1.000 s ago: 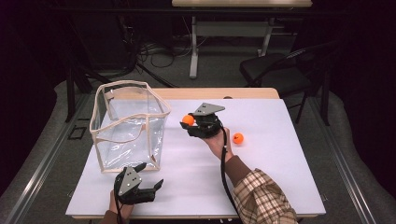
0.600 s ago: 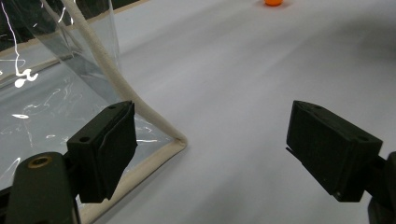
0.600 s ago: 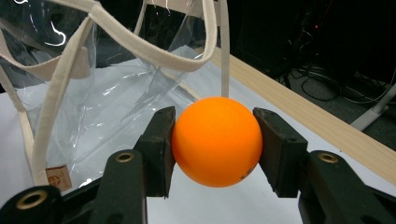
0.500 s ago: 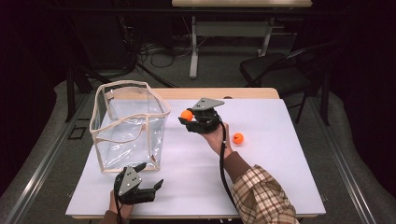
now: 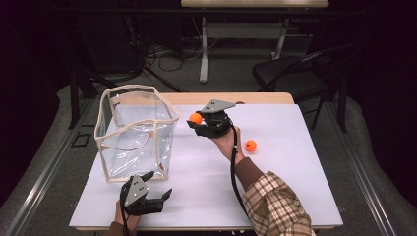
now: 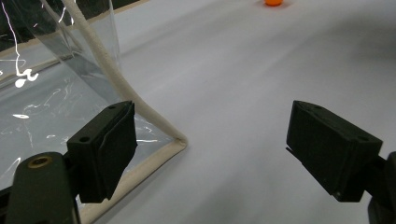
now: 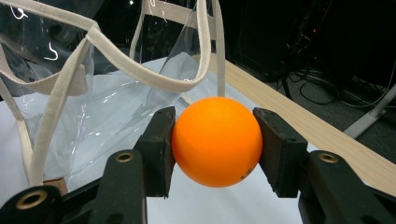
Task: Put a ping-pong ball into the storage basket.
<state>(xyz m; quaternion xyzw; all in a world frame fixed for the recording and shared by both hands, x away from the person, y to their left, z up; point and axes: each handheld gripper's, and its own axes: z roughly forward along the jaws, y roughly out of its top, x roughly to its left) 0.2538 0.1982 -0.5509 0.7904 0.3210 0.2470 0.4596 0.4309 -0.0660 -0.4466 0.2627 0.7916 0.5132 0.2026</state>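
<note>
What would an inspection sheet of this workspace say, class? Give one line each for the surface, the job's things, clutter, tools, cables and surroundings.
Surface: white table, wooden strip along its far edge.
Job's things: clear bag with beige trim, upright and open, on the table's left; one orange ball held; a second ball loose on the table's right.
Clutter: nothing seen.
Tools: right tool shut on the ball beside the bag's rim; left tool open, at the bag's near corner.
Cables: black cable trailing from the right tool; more on the floor behind.
Surroundings: dark room, black chair, another table.
</note>
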